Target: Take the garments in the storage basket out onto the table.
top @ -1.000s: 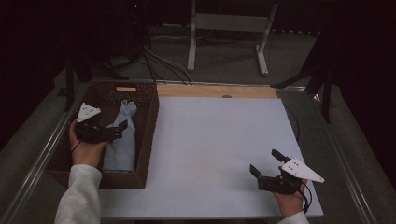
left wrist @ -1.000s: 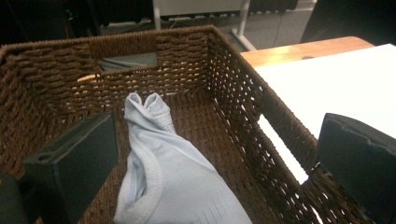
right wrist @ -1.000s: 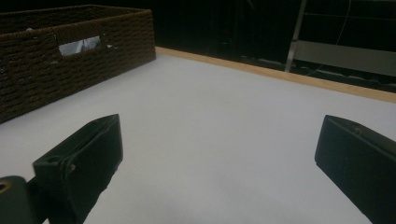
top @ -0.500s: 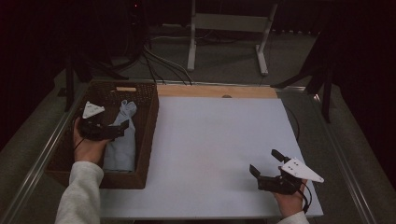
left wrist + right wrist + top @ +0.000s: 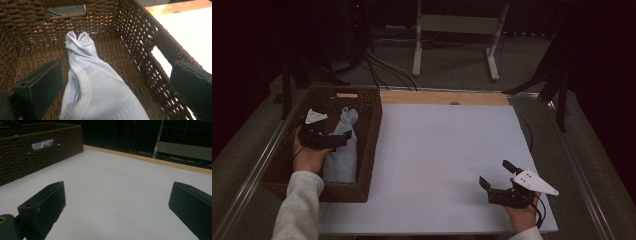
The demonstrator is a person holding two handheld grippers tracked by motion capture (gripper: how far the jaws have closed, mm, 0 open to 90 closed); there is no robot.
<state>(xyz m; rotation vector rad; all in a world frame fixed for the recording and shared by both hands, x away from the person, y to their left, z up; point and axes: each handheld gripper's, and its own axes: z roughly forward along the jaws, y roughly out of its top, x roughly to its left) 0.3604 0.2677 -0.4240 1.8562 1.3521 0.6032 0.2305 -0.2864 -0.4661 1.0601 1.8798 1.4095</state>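
- Pale blue garment point(image 5: 100, 92), bunched and folded lengthwise, lying on the floor of the woven basket point(image 5: 371, 131), along its right-hand half as seen from the high view; narrow twisted end point(image 5: 78, 38) pointing toward the far wall with the handle slot.
- Lying loose, untouched by either jaw: cloth between the two black pads in the left gripper view, so apparently lined up for a pinch across the fold.
- Left gripper point(image 5: 343, 138) lowered inside the basket just above the cloth, jaws wide apart; one jaw over bare wicker left of the garment, the other close against the basket's right wall, probably leaving little room on that side.
- Angled downward along the garment's length, likely to take the thick middle rather than the thin end.
- Right gripper point(image 5: 498, 176) well apart, low over the white table point(image 5: 442, 150) near its front right corner, jaws also spread, nothing between them; seemingly parked clear of the basket, ready to receive or spread the cloth.
- Basket at the table's left edge, touching the white surface's border.
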